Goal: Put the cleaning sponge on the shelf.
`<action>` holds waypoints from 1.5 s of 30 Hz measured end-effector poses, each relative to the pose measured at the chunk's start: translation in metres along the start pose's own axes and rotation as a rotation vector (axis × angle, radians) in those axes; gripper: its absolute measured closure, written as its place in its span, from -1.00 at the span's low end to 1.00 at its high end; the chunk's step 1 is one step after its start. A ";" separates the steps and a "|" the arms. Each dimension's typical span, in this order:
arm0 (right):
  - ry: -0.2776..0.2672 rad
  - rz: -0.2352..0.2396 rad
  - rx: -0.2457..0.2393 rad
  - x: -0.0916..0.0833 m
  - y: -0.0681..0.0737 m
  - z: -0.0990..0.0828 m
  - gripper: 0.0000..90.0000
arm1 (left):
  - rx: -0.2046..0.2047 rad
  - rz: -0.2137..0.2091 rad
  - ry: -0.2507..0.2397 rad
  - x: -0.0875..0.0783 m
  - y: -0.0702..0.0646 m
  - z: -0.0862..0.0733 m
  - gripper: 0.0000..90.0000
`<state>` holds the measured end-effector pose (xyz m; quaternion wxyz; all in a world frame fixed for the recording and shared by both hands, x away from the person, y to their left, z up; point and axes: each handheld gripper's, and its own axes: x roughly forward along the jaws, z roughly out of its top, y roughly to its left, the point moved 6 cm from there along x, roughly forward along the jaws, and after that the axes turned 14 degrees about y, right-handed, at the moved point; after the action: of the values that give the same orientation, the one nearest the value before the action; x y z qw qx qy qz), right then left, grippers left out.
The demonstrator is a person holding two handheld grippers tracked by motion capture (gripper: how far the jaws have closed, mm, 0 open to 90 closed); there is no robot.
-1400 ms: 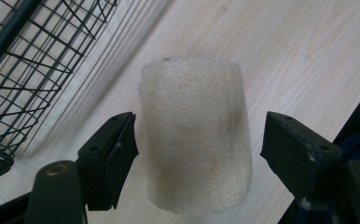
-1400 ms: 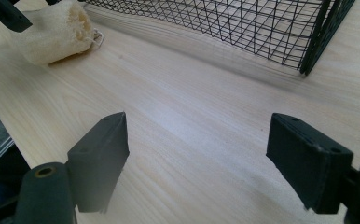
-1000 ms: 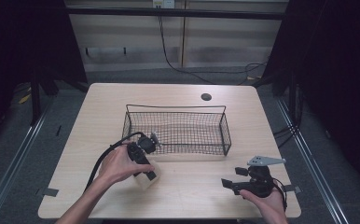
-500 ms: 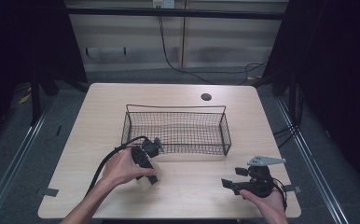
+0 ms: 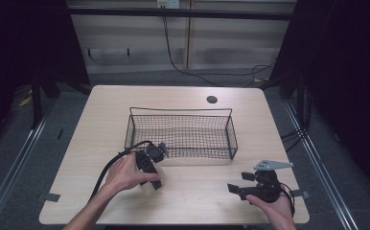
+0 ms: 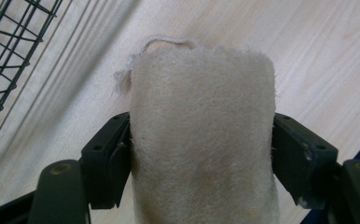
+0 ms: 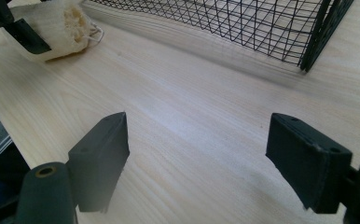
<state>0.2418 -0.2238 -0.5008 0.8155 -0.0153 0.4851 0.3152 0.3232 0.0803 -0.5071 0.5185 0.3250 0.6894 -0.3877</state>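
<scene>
A beige, fibrous sponge (image 6: 201, 140) lies on the wooden table just in front of the wire basket's left end. My left gripper (image 5: 150, 176) points down at it, and its jaws have just been closing with the sponge between them. Both black pads (image 6: 110, 158) now press on the sponge's sides. The same sponge (image 7: 61, 28) appears far off in the right gripper view, with a loose thread at its end. My right gripper (image 5: 234, 188) rests near the table's front right, open, with bare wood between its fingers (image 7: 99, 158).
The black wire basket (image 5: 180, 111) stands mid-table with nothing in it; its near corner (image 7: 318, 32) is close ahead of the right gripper. A round dark hole (image 5: 212, 99) sits in the tabletop behind it. A black cable (image 5: 107, 170) trails from the left gripper.
The left hand has shifted slightly over the sponge and the gripper has settled lower on it. The right hand and gripper have stayed put.
</scene>
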 end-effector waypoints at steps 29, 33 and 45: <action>0.000 -0.001 0.005 0.000 0.000 0.000 -0.54 | -0.040 -0.014 -0.141 -0.045 0.001 -0.029 -0.38; 0.000 0.000 0.005 0.000 0.000 0.000 -0.54 | -0.034 -0.020 -0.159 -0.052 0.001 -0.033 -0.38; 0.005 0.003 0.011 0.000 0.000 0.000 -0.53 | -0.025 -0.019 -0.180 -0.074 -0.001 -0.044 -0.38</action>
<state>0.2415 -0.2243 -0.5007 0.8140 -0.0110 0.4888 0.3138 0.3205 0.1147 -0.4286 0.5785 0.2757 0.6481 -0.4115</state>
